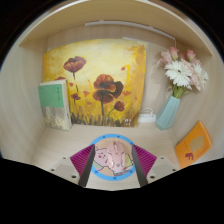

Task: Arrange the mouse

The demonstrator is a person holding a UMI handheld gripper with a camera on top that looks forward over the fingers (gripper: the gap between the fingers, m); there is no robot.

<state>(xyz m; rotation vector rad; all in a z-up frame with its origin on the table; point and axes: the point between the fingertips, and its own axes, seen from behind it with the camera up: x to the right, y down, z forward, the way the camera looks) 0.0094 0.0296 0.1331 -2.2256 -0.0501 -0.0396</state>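
Observation:
A pinkish mouse (114, 156) with a cartoon pig print sits between my fingers, over a round blue-rimmed pad (96, 168) at the front of the desk. My gripper (114, 160) is shut on the mouse, its magenta pads against the mouse's two sides. The pad's near edge and the mouse's rear are hidden below the fingers.
Beyond the fingers the wooden desk (60, 140) ends at a poppy painting (95, 85) on the back wall. A green book (55, 104) leans at the left. A blue vase of flowers (170, 108), a small white object (147, 118) and an orange item (192, 143) stand at the right.

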